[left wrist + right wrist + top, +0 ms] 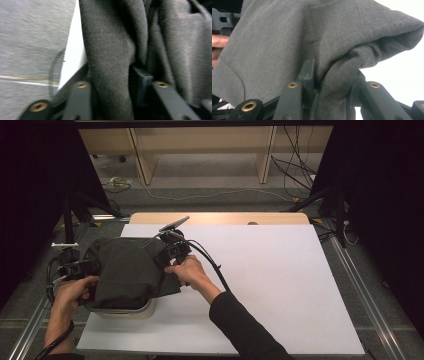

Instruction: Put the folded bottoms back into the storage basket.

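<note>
1. Left tool (82, 268), at the bench's (280, 285) left edge: jaws partly apart, a fold of dark grey cloth (127, 270) between them; pads' pressure on it impossible to tell.
2. Pale container (131, 310), near the bench's front left corner: draped over and largely hidden by the cloth, rim visible at the front; contents impossible to tell.
3. Cloth (110, 62) in the left gripper view: bunched in vertical folds, white bench surface beside it.
4. Right tool (170, 254), at the cloth's right side: jaws partly apart, a bunched fold (337, 82) between them.
5. Right half of the bench: bare white surface; cables on the floor (210, 195) beyond.
</note>
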{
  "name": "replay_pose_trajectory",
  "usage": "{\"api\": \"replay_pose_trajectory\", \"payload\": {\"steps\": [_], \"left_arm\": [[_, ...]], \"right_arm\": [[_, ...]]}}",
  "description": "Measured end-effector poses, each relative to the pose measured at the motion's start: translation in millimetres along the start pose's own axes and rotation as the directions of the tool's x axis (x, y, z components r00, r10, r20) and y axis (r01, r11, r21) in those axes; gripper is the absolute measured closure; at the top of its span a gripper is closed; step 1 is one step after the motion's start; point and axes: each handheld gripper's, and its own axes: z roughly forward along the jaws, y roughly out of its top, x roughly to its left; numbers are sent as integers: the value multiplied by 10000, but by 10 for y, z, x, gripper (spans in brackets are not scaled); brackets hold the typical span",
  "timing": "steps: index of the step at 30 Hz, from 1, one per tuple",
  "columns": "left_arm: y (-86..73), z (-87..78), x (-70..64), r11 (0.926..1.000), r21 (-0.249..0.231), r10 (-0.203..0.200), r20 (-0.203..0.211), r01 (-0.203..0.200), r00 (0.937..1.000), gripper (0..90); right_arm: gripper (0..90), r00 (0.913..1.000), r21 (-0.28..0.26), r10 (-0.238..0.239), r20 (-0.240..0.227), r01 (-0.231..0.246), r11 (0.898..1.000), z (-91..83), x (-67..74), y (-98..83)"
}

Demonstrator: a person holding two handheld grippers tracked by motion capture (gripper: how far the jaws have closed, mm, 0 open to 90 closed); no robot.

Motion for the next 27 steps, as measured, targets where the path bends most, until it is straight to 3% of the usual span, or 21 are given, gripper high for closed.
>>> {"api": "replay_pose_trajectory", "payload": {"steps": [2,5,10,13,17,19,22,27], "left_arm": [[15,-72,12,9999,-126,33,16,-33,10000,608],[13,-95,30,9992,-326,-221,106,224,9997,602],[-42,120,-118,9993,58,363,-734,-360,9966,674],[-58,234,-134,9987,290,446,-943,-420,9945,664],[-29,145,-156,9979,315,598,-889,-572,9942,633],[-14,85,-180,9965,257,823,-1174,-798,9897,594],[17,-51,-148,9988,-214,408,-960,-430,9945,551],[49,-191,-93,9983,-572,-78,-252,63,9997,540]], "right_arm": [[654,10000,3,-5,-11,5,10000,-8,-8,-9],[654,10000,36,11,-60,-11,10000,-6,-23,-25],[653,10000,107,-61,-40,61,9999,-4,-7,-37],[651,9999,121,-135,-8,135,9998,-4,4,-42],[643,9997,169,-231,20,231,9996,-10,8,-49],[639,9996,204,-291,56,289,9994,-16,12,-54],[638,9995,216,-329,35,328,9992,-23,8,-65],[637,9994,215,-340,8,340,9992,-26,7,-73]]}}
